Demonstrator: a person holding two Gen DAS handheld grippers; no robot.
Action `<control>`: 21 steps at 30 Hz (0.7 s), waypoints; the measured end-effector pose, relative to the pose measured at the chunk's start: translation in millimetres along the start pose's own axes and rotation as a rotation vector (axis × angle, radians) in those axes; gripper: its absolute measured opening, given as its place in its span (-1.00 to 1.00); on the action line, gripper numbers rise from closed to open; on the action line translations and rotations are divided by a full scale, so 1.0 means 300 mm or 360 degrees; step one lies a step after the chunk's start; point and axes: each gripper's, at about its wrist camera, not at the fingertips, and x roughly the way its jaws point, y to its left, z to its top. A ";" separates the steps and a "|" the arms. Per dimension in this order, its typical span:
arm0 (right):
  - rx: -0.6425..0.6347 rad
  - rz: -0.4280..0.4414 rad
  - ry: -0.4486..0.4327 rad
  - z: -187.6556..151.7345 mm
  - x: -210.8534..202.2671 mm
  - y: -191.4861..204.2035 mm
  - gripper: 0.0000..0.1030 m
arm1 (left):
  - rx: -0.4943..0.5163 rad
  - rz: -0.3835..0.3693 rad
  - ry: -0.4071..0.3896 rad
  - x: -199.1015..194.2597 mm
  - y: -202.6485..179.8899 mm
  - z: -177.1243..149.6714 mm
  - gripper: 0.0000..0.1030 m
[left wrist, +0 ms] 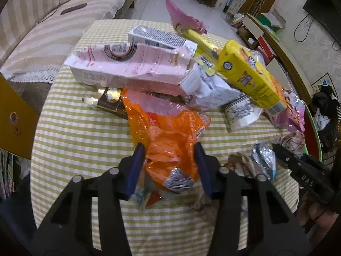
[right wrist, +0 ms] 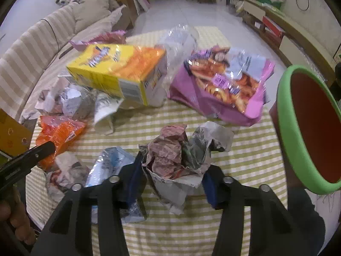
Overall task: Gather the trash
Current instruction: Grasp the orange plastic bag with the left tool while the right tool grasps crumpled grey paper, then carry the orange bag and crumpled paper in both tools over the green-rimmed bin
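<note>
Trash lies piled on a round table with a green-checked cloth point(left wrist: 81, 132). My left gripper point(left wrist: 169, 166) has its blue pads on either side of an orange plastic wrapper point(left wrist: 170, 134), closed against it. My right gripper point(right wrist: 173, 177) is shut on a crumpled ball of newspaper point(right wrist: 179, 153) just above the cloth point(right wrist: 245, 153). The orange wrapper point(right wrist: 57, 132) also shows at the left in the right wrist view. A red bin with a green rim point(right wrist: 309, 123) stands at the table's right edge.
A pink carton point(left wrist: 132, 66), a white box point(left wrist: 159, 37), a yellow box point(left wrist: 249, 74), a paper cup point(left wrist: 240, 113) and crumpled paper fill the far half. A purple snack bag point(right wrist: 221, 85) and a silver-blue wrapper point(right wrist: 110, 164) lie nearby. A striped sofa point(left wrist: 42, 32) stands left.
</note>
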 end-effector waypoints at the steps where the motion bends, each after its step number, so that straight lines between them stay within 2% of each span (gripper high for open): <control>1: -0.0002 0.0002 -0.0030 -0.003 -0.026 -0.002 -0.14 | 0.0001 -0.0005 -0.0004 -0.009 0.002 -0.001 -0.18; 14: -0.0032 0.0052 -0.0251 0.004 -0.251 0.017 -0.15 | 0.0030 -0.0016 -0.0157 -0.213 -0.018 -0.039 -0.20; 21: -0.0041 0.0095 -0.0329 0.021 -0.325 0.032 -0.15 | 0.0063 -0.0009 -0.0235 -0.311 -0.041 -0.026 -0.20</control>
